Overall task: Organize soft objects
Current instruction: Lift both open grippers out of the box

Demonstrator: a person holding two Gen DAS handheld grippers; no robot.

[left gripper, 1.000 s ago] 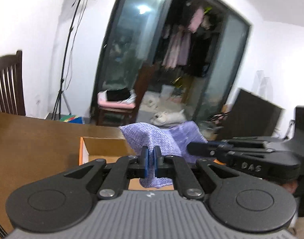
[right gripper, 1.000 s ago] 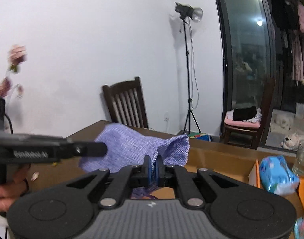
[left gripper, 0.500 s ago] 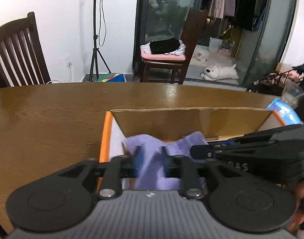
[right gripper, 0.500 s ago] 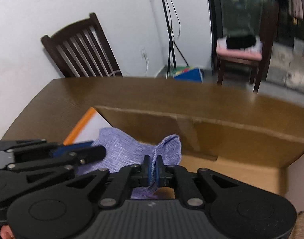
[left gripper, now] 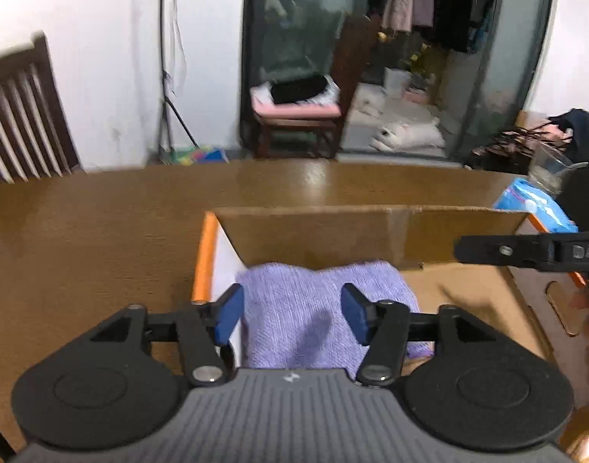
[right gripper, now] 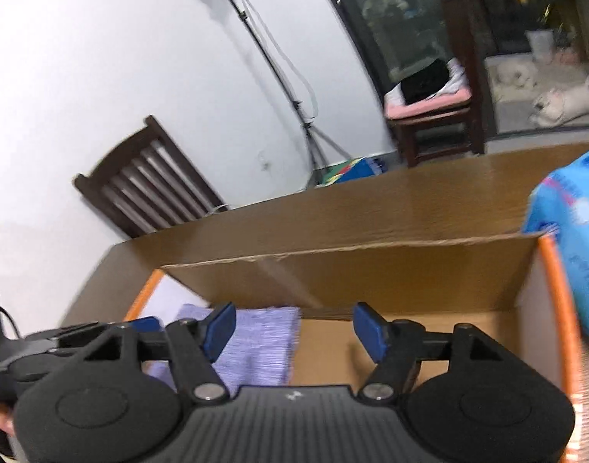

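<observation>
The purple cloth (left gripper: 317,308) lies folded in the left end of the cardboard box (left gripper: 371,231) on the table (left gripper: 101,239). Both the left gripper (left gripper: 290,308) and right gripper (right gripper: 294,328) have just been opening, released, pads clear of the cloth. A blue packet (right gripper: 572,231) sits at the box's far right corner.

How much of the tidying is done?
Done: the purple cloth lies inside the cardboard box. In hand: nothing; the left gripper and right gripper have just been opening, both empty. Left: the blue soft pack sits outside the box.
</observation>
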